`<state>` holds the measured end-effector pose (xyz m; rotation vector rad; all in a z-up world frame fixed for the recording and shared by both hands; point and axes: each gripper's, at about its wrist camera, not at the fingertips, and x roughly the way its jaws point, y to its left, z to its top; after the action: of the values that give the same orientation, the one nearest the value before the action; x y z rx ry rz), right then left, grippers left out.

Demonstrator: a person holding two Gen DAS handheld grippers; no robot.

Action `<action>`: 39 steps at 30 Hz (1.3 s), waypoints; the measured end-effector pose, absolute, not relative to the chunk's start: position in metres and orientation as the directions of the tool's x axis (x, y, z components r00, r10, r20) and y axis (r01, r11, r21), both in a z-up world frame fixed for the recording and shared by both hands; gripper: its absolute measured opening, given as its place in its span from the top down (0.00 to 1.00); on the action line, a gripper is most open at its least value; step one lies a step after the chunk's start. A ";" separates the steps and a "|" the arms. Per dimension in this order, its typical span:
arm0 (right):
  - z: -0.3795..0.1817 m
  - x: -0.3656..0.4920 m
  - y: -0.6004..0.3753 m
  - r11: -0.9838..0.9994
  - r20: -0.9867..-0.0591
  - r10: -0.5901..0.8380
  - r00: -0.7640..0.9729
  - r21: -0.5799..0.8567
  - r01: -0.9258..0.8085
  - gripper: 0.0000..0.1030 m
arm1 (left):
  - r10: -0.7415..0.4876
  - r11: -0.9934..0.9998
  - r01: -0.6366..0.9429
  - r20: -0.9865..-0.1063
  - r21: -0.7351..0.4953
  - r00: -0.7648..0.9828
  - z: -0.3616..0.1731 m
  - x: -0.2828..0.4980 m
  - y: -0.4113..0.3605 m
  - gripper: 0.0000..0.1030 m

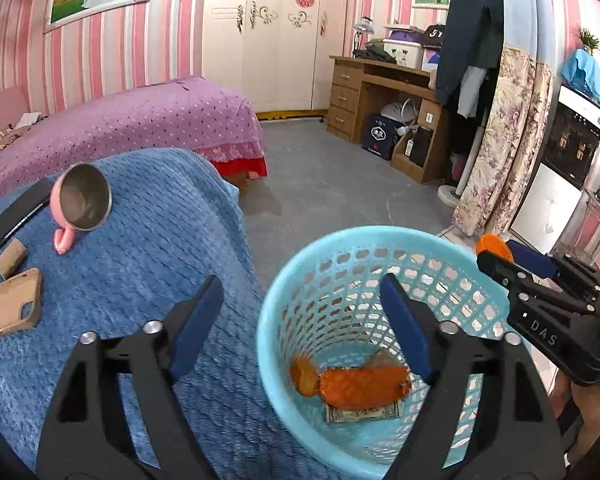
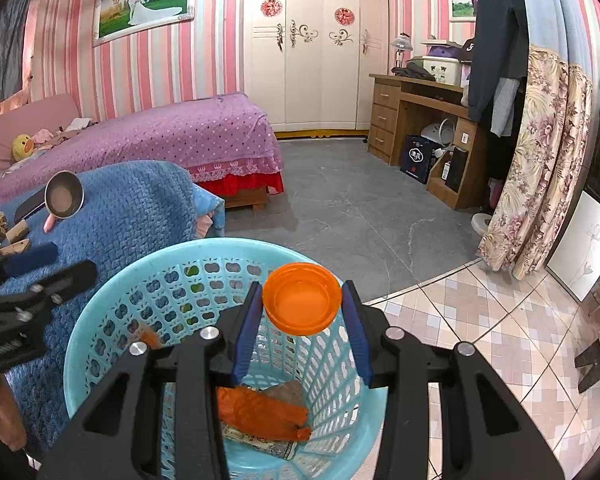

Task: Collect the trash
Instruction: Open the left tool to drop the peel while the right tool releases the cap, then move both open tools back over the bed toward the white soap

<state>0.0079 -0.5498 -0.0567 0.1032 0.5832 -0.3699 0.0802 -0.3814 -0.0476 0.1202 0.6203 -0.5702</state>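
Two grippers hover over a light blue basket (image 2: 112,320). Right gripper (image 2: 302,304) reaches forward above its rim, clamping an orange lid (image 2: 302,298). Left gripper (image 1: 300,304) is spread wide and empty, straddling the basket's rim beside the blue-blanketed table (image 1: 148,240). Orange wrappers (image 1: 360,388) lie inside the basket.

This is a bedroom in a home. A bed (image 2: 148,136) under a purple dotted spread stands against pink striped wallpaper (image 2: 140,64) with a framed wedding photo (image 2: 142,6), beside a cream wardrobe (image 2: 312,44). A wooden desk (image 2: 416,120) piled with belongings, hanging clothes (image 2: 496,40) and a floral curtain (image 2: 540,160) fill the other side.
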 end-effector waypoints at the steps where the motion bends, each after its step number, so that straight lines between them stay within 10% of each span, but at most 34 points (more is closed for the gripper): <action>1: -0.058 0.008 -0.550 0.930 -0.557 -0.312 0.770 -0.011 0.368 0.61 | -0.460 0.843 0.535 -0.578 -0.048 0.674 -0.047 0.081 -0.379 0.19; 18: -0.063 0.029 -0.536 0.950 -0.576 -0.272 0.771 -0.034 0.310 0.60 | -0.343 0.910 0.415 -0.569 -0.004 0.748 -0.044 0.092 -0.311 0.08; 26: -0.059 0.038 -0.515 0.946 -0.575 -0.307 0.759 -0.096 0.310 0.21 | -0.308 0.926 0.377 -0.555 0.010 0.773 -0.036 0.093 -0.276 0.06; 39: -0.038 0.054 -0.466 0.931 -0.541 -0.355 0.763 -0.136 0.338 0.05 | -0.233 0.958 0.286 -0.525 0.020 0.818 -0.011 0.102 -0.187 0.05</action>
<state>0.0538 -0.4665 -0.0382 -0.0309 0.5942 -0.3768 0.1017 -0.1868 -0.0109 0.0997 0.5460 -0.2770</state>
